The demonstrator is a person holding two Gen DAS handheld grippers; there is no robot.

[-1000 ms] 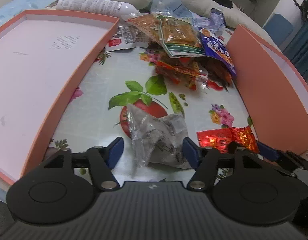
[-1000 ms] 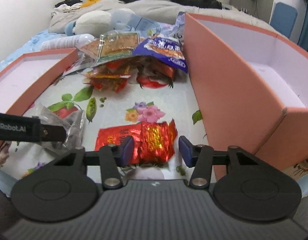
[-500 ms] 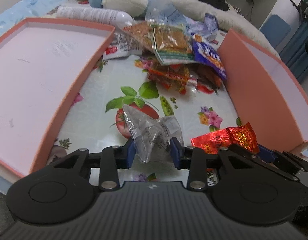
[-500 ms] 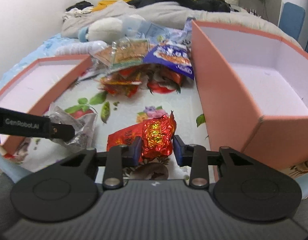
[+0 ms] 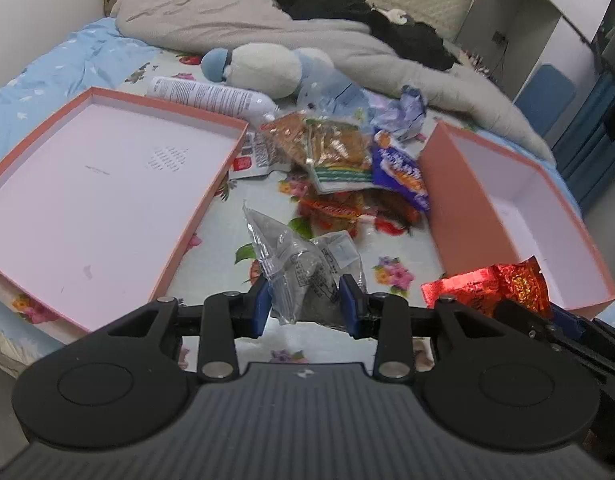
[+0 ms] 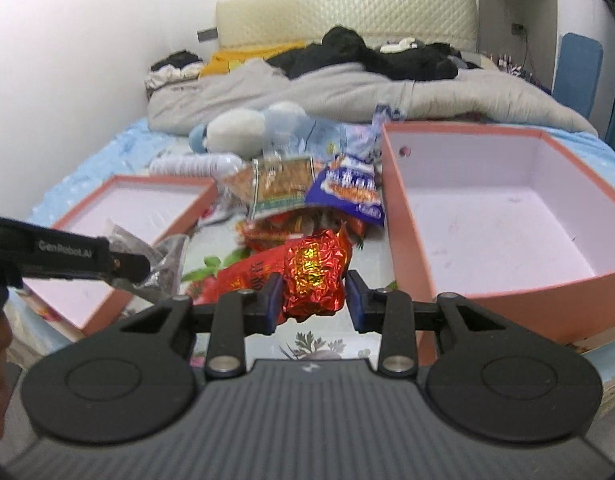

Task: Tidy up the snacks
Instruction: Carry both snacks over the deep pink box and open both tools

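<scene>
My left gripper is shut on a clear grey snack packet and holds it above the floral cloth. My right gripper is shut on a red foil snack packet, lifted off the cloth; the packet also shows at the right of the left wrist view. A pile of snack bags lies between a shallow pink lid on the left and a deep pink box on the right. The left gripper shows at the left of the right wrist view.
A white bottle and a plush toy lie behind the pile. A grey duvet and dark clothes cover the bed beyond. A blue chair stands at the far right.
Both grippers closed on their packets and rose from the cloth. The clear packet and the red foil packet have lifted with them.
</scene>
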